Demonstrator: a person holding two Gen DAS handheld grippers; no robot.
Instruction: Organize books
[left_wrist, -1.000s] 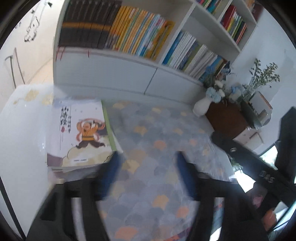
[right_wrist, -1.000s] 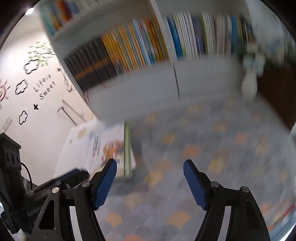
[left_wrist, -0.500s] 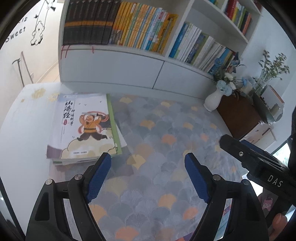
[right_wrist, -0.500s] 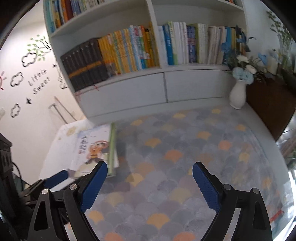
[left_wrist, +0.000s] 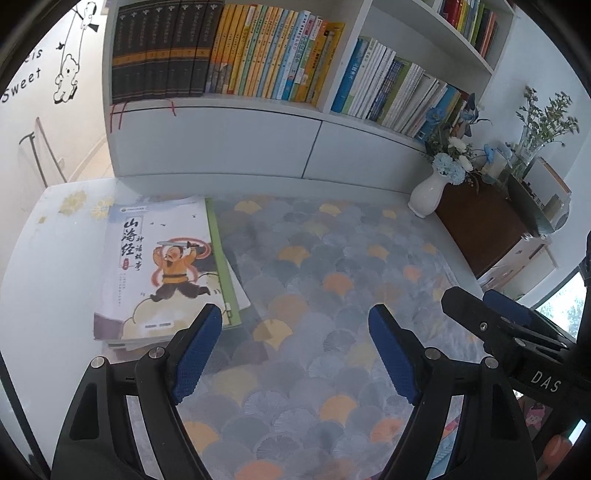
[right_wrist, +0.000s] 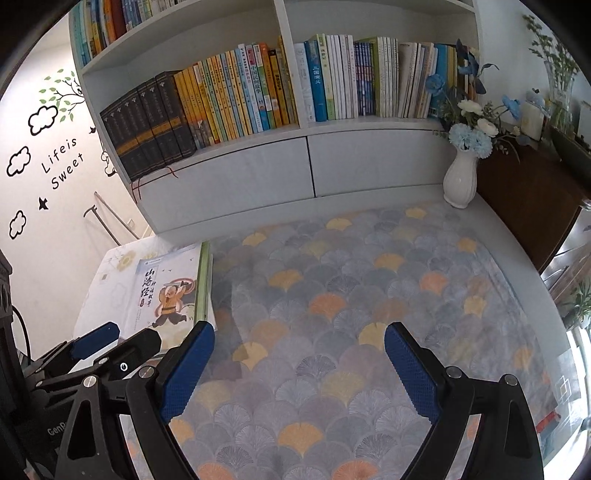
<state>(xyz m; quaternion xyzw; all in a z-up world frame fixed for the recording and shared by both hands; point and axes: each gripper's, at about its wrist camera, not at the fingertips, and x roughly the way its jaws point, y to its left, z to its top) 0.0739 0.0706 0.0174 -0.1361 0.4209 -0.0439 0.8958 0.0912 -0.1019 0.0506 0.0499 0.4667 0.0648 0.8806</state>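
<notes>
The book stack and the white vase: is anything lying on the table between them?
Nothing: between the book stack and the white vase only bare patterned tablecloth shows, in both wrist views.

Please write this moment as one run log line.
left gripper: open, empty | right gripper: open, empty | books: stacked on table, untouched

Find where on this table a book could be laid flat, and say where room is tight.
The widest bare patch is the patterned tablecloth, bordered by the book stack on the left, the white vase at the far right corner and the shelf unit behind. It is tight at the left edge around the stack.
</notes>
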